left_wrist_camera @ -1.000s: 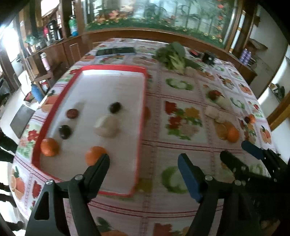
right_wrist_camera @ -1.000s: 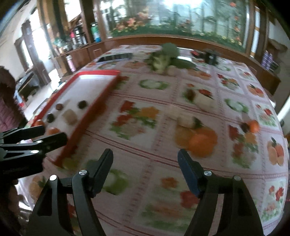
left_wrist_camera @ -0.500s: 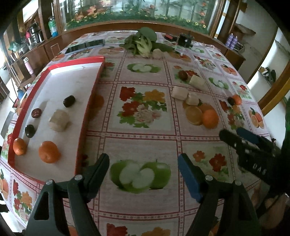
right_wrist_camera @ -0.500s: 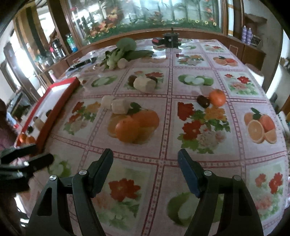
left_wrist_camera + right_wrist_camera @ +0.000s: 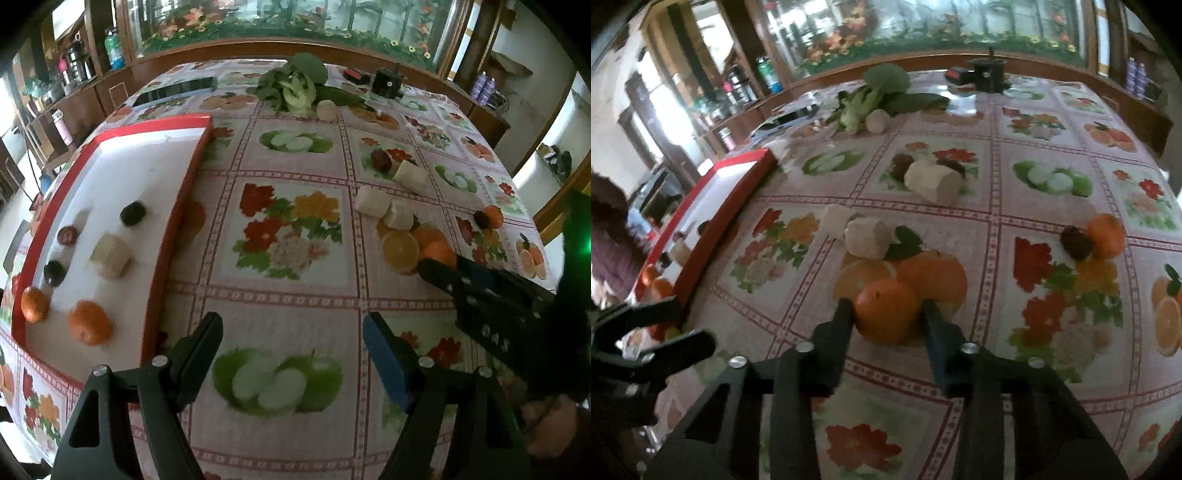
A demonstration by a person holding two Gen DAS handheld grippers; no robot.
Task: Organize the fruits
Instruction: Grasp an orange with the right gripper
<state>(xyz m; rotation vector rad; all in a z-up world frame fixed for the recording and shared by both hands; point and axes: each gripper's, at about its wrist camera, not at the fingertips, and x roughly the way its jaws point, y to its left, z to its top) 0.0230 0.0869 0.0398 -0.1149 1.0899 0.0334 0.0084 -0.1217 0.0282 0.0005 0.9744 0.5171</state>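
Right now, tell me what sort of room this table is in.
Probably a home dining room or kitchen. The table wears a fruit-print tablecloth, leafy greens lie at its far end, and wooden sideboards carry bottles and flasks beside a large window painted with flowers.

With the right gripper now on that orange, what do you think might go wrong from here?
The right gripper, whose jaws have just been closing, pinches the round orange only near its fingertips, so it may slip or roll out on lifting. The pale cut pieces lie just beyond and could get nudged. Carrying it to the red tray crosses the open left gripper, risking a bump.
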